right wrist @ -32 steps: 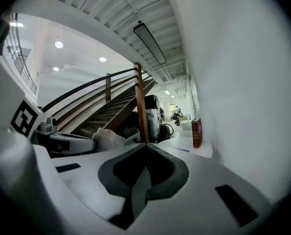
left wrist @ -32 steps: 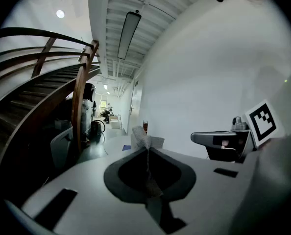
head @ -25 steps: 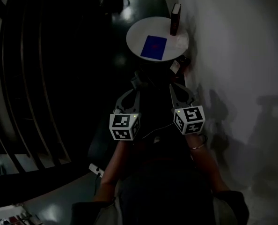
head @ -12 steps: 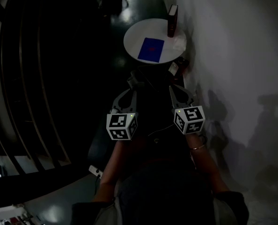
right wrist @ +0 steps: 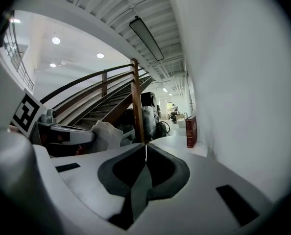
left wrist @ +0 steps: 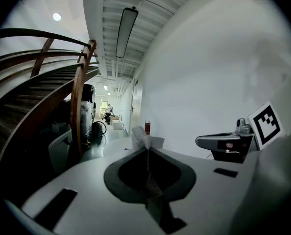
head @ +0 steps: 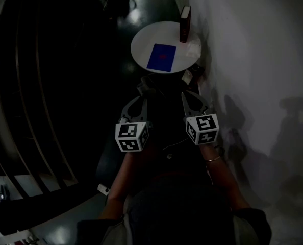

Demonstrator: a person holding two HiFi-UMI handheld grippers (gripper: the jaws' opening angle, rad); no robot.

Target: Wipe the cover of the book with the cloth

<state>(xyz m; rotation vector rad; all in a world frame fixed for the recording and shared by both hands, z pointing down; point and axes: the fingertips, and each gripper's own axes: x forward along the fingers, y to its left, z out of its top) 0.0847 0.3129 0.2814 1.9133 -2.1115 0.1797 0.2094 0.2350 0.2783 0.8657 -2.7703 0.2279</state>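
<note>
Now shown: the approach phase, before any contact with the work surface. The left gripper (left wrist: 146, 153) has its jaws pressed together on a white mesh cloth (left wrist: 144, 140), which stands up in a crumpled tuft above the jaw line. The right gripper (right wrist: 145, 153) has its jaws closed against each other with nothing between them. Both are held side by side, low in the head view and well short of the round white table (head: 141, 42).

The dark red book (head: 184, 17) stands upright at the far edge of that table, just beside the white wall (head: 253, 60). A blue rectangular item (head: 161, 57) lies flat nearer the table's middle, apart from the book. It may be a second book, but the dim head view does not settle this.

Compared with a second ago, the table and book have drifted slightly leftward in the head view, and both marker cubes have shifted a little the same way. The grip on the cloth is unchanged. The shift is small, suggesting that the person is lining up with the table and not yet reaching.

Wiping has not begun. The cloth must be carried forward to a cover, and the upright book probably needs steadying by the free gripper.
</note>
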